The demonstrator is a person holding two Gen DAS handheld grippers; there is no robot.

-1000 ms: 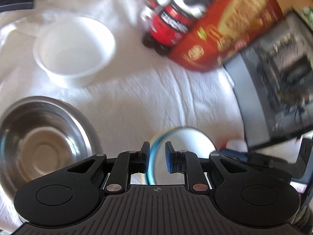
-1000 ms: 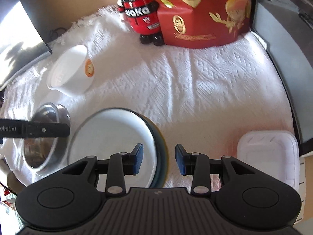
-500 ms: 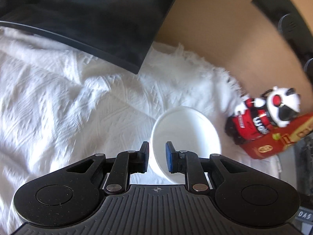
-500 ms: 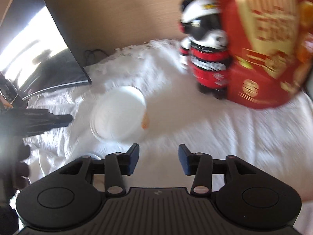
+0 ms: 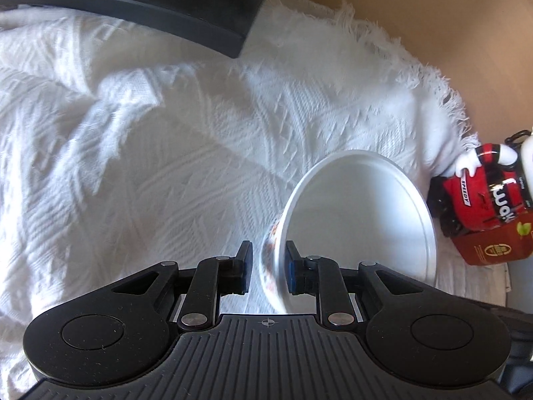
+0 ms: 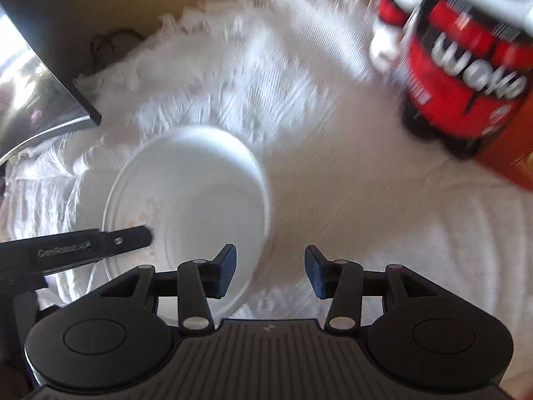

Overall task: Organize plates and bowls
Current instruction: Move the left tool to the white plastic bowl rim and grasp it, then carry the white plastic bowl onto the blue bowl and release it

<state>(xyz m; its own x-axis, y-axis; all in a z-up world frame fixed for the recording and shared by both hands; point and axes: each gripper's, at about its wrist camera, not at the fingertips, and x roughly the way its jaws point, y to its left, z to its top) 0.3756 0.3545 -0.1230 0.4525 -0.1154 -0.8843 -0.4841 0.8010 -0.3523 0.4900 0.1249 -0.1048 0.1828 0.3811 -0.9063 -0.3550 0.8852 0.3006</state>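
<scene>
A white bowl with an orange print on its outside rests on the white cloth. My left gripper straddles its near rim, one finger inside and one outside. A small gap shows at the outer finger, so the jaws are not clamped. In the right wrist view the same bowl lies left of centre, and the left gripper's finger reaches into it from the left. My right gripper is open and empty, just right of the bowl's rim.
A red, black and white toy figure stands at the back right beside a red box. A dark monitor stands at the back left. The cloth's fringed edge meets a tan wall.
Both grippers have moved from the metal bowl and the plate to the white bowl. The left gripper now straddles its rim. The right gripper has closed in on the bowl's right side.
</scene>
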